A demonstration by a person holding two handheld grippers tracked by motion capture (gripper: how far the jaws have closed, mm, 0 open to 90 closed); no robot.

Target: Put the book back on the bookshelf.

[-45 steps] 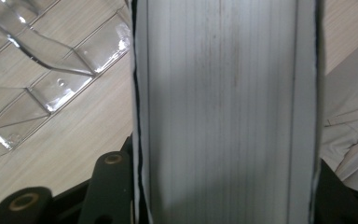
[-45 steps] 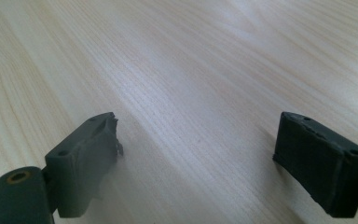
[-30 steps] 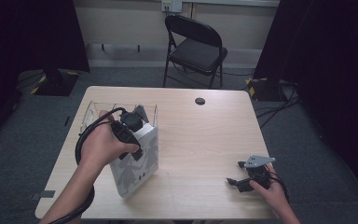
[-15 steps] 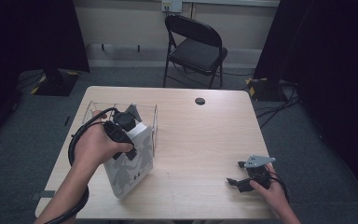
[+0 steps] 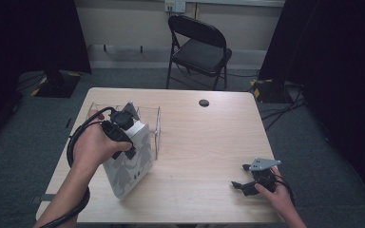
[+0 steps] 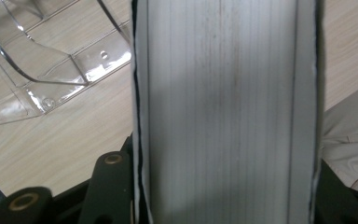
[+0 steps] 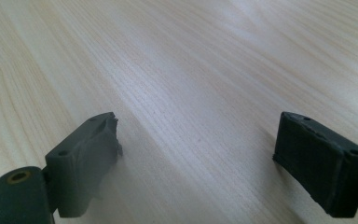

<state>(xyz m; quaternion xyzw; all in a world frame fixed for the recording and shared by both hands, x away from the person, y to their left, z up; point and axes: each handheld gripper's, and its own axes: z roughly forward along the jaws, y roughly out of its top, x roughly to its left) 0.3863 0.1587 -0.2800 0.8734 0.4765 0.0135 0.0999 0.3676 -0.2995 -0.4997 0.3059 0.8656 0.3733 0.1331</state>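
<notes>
One hand-held gripper (image 5: 123, 124) clamping book (image 5: 128, 164), tilted

The right claw (image 7: 198, 149) looks along its two dark jaws, which stand wide apart with nothing between them. The left jaw's pad is grey and ragged at its tip; the right one is squarer and blacker. Beneath and beyond them lies the pale wood-grain worktop (image 7: 186, 60), catching soft light toward the far edge
</notes>
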